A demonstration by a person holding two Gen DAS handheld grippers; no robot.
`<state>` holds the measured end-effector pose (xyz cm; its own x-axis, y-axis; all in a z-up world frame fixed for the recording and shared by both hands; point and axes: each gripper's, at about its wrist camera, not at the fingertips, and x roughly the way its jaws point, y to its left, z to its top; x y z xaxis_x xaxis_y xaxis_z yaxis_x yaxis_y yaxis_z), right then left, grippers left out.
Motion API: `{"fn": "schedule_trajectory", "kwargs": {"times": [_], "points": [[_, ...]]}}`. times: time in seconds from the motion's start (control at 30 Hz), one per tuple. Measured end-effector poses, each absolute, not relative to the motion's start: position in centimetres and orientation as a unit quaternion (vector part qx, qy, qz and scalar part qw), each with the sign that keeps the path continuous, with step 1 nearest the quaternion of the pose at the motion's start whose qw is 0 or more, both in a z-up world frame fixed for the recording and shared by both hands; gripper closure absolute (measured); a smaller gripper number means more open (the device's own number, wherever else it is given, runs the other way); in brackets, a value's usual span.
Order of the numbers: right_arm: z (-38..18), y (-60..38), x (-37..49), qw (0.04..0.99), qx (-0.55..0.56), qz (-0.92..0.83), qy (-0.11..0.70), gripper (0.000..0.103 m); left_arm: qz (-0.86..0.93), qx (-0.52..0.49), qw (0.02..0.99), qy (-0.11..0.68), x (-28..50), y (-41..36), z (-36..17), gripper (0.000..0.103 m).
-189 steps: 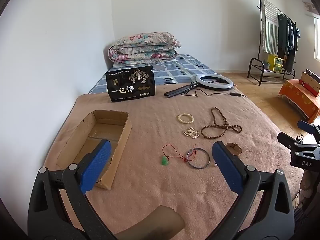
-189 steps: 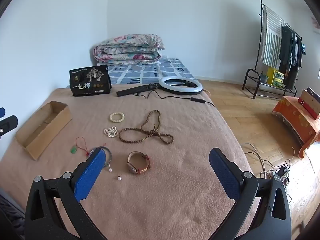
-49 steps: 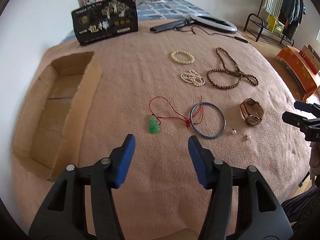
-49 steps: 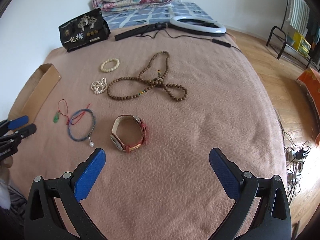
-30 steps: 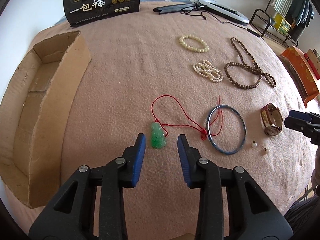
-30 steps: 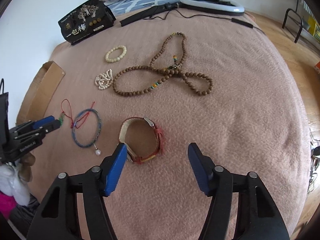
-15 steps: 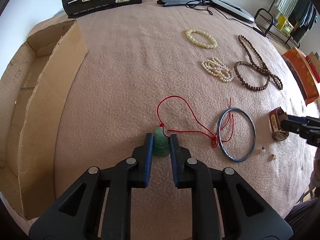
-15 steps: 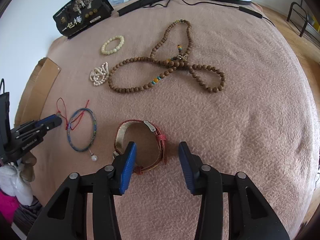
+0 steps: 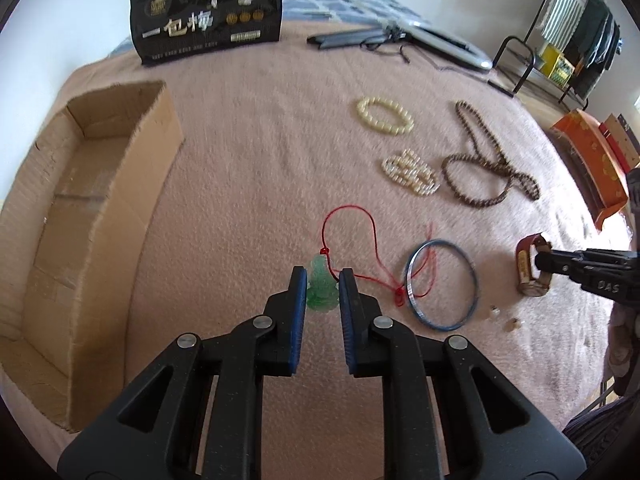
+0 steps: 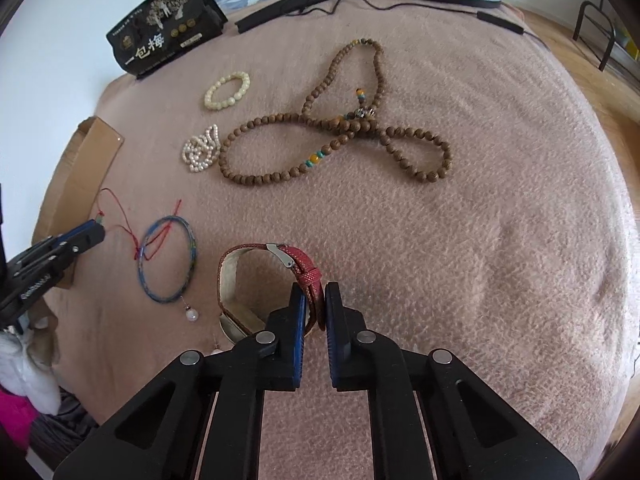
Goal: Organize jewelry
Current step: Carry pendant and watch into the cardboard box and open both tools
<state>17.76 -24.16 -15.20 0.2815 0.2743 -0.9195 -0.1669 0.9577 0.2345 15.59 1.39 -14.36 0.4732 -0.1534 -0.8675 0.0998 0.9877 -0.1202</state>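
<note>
On the pink blanket, my left gripper [image 9: 322, 280] is shut on a green jade pendant [image 9: 321, 286] with a red cord [image 9: 352, 224]. My right gripper [image 10: 315, 294] is shut on the red strap of a wristwatch [image 10: 276, 280], which also shows in the left wrist view [image 9: 530, 268]. A blue bangle [image 9: 442, 284] lies between them, with the cord's end looped through it. A cream bead bracelet [image 9: 384, 116], a pearl strand [image 9: 410, 172] and a long brown bead necklace [image 10: 340, 140] lie farther back. An open cardboard box [image 9: 80, 208] stands at the left.
A black printed packet [image 9: 206, 20] stands at the back of the bed, with a ring light and its handle [image 9: 400, 38] beside it. Two small pearl earrings [image 9: 502, 318] lie near the bangle. The bed edge drops to a wooden floor on the right.
Both grippers closed: the left on the jade pendant, the right on the watch strap. Both moved forward and down to the blanket.
</note>
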Motion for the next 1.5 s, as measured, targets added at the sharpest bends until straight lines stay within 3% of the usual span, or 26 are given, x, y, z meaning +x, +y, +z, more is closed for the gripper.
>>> {"fn": "schedule_trajectory", "kwargs": {"times": [0.77,1.17,1.5], "points": [[-9.0,-23.9,16.4,0.850,0.037,0.146,0.504,0.095,-0.078,-0.064,0.917,0.387,12.1,5.2,-3.8,0.088],[-5.0,-16.6,16.7,0.862,0.021,0.203,0.463,0.095,-0.038,-0.092,0.942,0.322,9.4,11.5,0.7,0.088],[-3.9,-9.3,16.6,0.858,-0.007,0.254,0.446,0.095,0.003,-0.113,0.943,0.314,7.6,17.1,0.6,0.088]]}}
